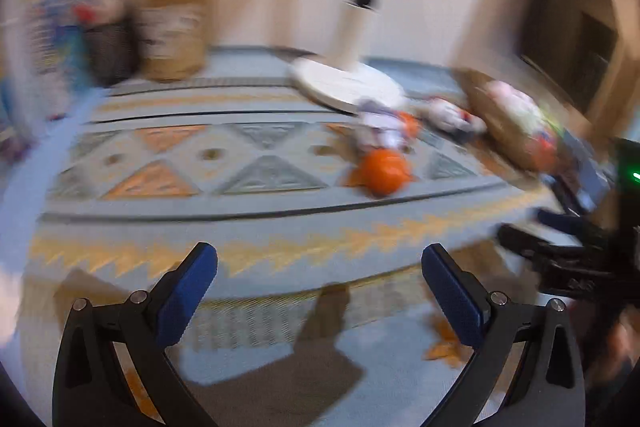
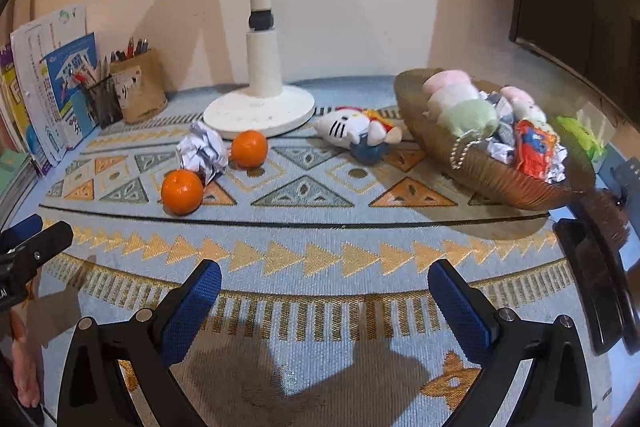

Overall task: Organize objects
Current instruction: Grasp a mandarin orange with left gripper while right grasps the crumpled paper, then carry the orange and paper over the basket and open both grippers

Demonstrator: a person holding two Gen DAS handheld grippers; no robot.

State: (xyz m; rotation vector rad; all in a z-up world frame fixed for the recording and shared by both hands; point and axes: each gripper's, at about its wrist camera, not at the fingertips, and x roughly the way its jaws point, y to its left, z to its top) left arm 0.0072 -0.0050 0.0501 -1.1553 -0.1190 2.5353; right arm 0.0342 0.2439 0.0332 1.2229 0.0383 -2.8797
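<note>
On the patterned bench (image 2: pixel 320 259), both hand-held grippers, left (image 1: pixel 319 265) and right (image 2: pixel 325 283), spread, empty. Oranges (image 2: pixel 182 191) beside crumpled paper (image 2: pixel 203 151); basket (image 2: pixel 492 175) right, contents partly hidden. Left view motion-blurred.

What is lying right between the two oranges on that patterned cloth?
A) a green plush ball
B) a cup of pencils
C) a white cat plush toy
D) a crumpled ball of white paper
D: in the right wrist view the crumpled ball of white paper sits between the near round orange and the far round orange, on the blue patterned tablecloth; the white cat plush toy lies further right.
</note>
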